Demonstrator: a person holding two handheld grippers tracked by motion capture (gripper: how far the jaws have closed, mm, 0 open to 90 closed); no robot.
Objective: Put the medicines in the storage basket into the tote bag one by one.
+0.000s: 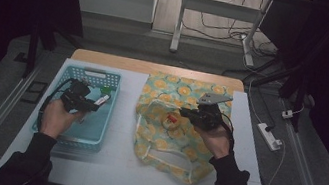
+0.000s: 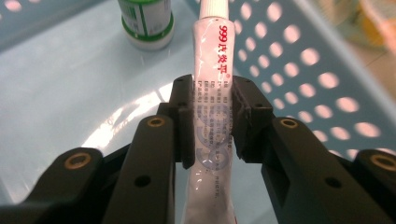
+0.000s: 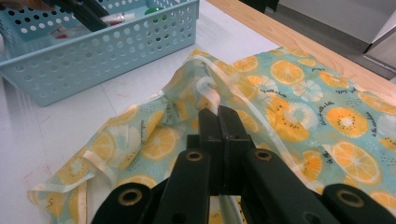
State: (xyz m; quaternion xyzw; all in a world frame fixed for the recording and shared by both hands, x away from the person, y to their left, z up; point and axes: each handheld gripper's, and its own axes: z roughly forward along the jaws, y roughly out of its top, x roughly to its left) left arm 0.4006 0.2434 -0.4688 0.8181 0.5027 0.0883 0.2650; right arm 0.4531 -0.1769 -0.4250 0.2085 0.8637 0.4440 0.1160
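Lower end of tube (image 2: 212,135) cut off at frame bottom in left gripper view; small print on it hard to read. Tube clamped between pads of left tool (image 2: 211,116), held above floor of blue basket (image 2: 299,70). Green-capped bottle (image 2: 145,23) seen beyond, top cut off. Right tool (image 3: 218,122) pinched shut on edge of orange-print bag (image 3: 289,93); bag spread on desk (image 1: 123,116) beside basket. Round object inside bag blurred.
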